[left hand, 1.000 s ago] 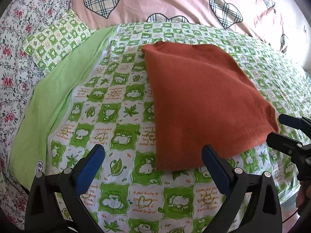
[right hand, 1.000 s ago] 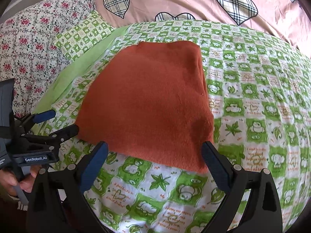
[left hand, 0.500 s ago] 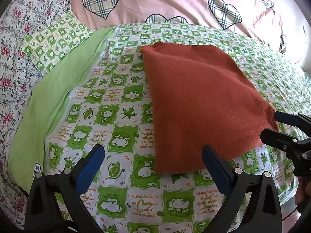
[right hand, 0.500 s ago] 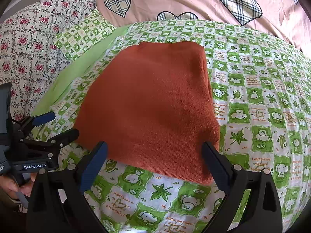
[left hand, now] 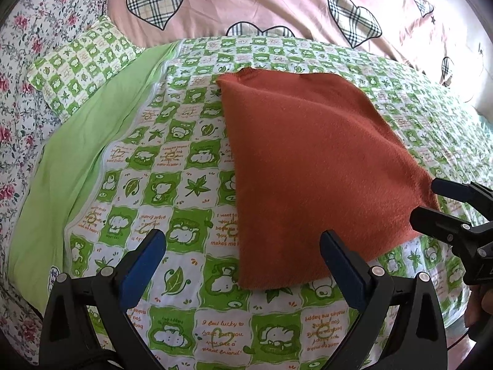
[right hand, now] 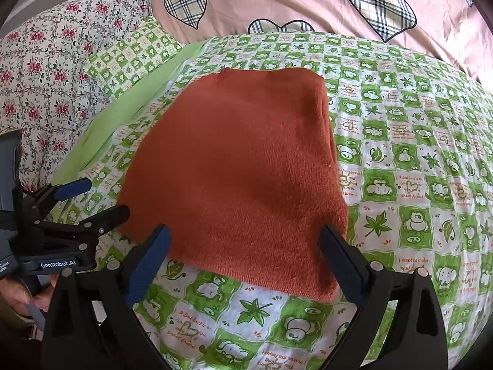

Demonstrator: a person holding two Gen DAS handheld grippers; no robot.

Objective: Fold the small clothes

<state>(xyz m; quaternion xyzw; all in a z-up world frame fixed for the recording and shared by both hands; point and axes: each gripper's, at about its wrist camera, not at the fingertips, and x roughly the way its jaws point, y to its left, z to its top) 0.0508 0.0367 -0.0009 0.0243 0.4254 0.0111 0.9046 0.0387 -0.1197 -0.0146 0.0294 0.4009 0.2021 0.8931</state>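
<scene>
Green bedspread [left hand: 191, 185], both claws agape — empty

1. The rust-orange knit garment [left hand: 311, 172] lies folded into a flat, roughly four-sided packet.
2. It rests on the green-and-white checked bed cover [left hand: 172, 166], near the cover's front edge and well clear of its far edge.
3. Its surface is smooth and fuzzy, with a ribbed hem along the far edge.
4. Its right side is a thick, rounded fold.
</scene>
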